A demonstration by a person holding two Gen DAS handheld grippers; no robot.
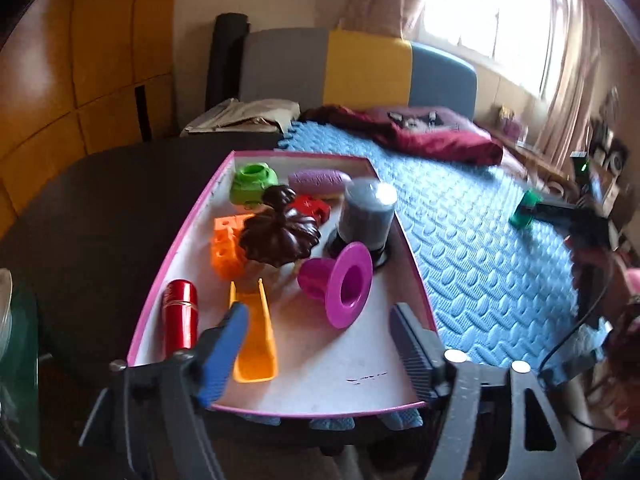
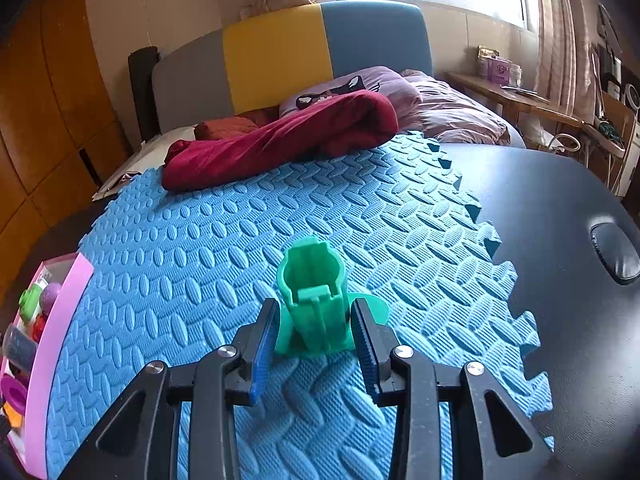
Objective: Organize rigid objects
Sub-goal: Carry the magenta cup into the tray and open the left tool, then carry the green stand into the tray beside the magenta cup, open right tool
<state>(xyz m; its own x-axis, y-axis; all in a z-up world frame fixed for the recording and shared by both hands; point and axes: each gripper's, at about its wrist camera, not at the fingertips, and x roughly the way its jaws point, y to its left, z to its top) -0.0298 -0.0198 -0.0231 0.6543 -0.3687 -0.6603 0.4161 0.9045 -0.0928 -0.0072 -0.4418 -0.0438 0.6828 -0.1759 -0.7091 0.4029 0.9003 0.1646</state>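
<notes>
A pink-rimmed white box (image 1: pixel 416 280) holds several rigid toys: a red cylinder (image 1: pixel 180 314), an orange scoop (image 1: pixel 254 340), a magenta funnel piece (image 1: pixel 340 284), a brown pumpkin shape (image 1: pixel 280 232), an orange block (image 1: pixel 226 246), a green piece (image 1: pixel 252 182) and a grey cylinder (image 1: pixel 366 212). My left gripper (image 1: pixel 320 344) is open and empty over the box's near end. My right gripper (image 2: pixel 316 344) is shut on a green plastic holder (image 2: pixel 314 300) that stands on the blue foam mat (image 2: pixel 200 240). The right gripper with the green holder also shows in the left wrist view (image 1: pixel 528 208).
The mat lies on a black table (image 2: pixel 560 220). A dark red cloth (image 2: pixel 288 136) lies at the mat's far edge. The box (image 2: pixel 52 340) sits at the mat's left side. A bed with a yellow and blue headboard (image 2: pixel 280 52) stands behind.
</notes>
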